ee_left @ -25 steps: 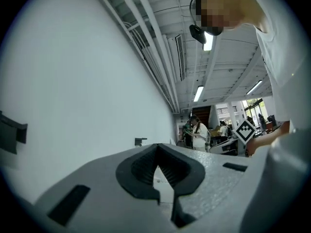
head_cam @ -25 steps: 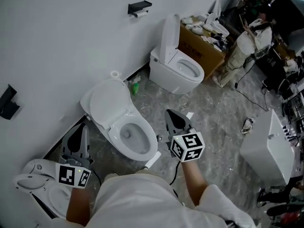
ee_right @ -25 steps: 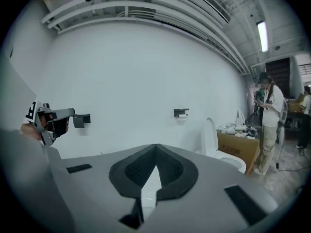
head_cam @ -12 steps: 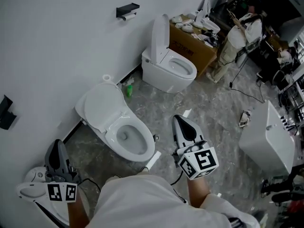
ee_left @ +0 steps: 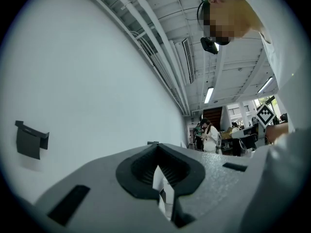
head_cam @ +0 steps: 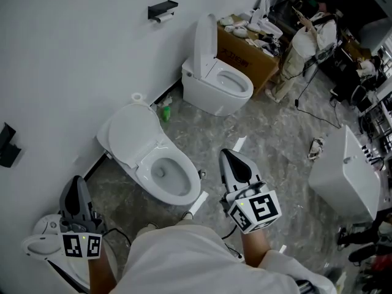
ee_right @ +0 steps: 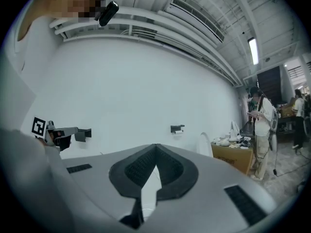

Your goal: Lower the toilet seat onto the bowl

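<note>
Left gripper (head_cam: 76, 185) is closed and empty; right gripper (head_cam: 226, 155) is the same.

Head view: three toilets, namely far toilet (head_cam: 214, 90), middle toilet (head_cam: 147, 176) and near toilet (head_cam: 40, 245). Between the grippers, the middle one's toilet seat (head_cam: 191, 175) lies flat on the bowl, with its lid (head_cam: 130, 133) raised. Cardboard box (head_cam: 248, 57) carries print too small to read.

Left gripper view: jaws meet, and one black holder (ee_left: 30, 140) hangs on the wall.

Right gripper view: jaws meet, and two holders are on the wall.
</note>
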The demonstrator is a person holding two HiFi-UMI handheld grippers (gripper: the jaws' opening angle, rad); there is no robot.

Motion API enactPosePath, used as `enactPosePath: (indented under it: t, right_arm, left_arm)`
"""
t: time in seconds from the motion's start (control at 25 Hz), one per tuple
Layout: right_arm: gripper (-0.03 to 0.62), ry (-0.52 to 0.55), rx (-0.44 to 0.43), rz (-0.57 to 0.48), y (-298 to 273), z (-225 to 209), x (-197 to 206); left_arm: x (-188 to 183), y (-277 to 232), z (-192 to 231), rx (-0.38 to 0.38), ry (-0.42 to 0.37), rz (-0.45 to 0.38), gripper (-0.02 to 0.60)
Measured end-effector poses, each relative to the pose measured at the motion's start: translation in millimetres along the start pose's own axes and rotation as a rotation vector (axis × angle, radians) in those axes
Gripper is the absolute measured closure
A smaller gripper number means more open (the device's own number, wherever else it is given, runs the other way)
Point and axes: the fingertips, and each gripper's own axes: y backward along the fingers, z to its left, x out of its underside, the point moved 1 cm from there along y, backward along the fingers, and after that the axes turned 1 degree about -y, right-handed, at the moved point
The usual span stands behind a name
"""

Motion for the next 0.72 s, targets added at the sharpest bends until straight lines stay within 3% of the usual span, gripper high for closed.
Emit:
enactPosePath:
  t: [0.72]
  right_arm:
    - [0.597, 0.035, 0.01, -0.005, 2.8, 32.8, 3.0]
  left_arm:
    - [8.4, 19.0, 11.1, 0.013, 0.007, 0.008, 0.578]
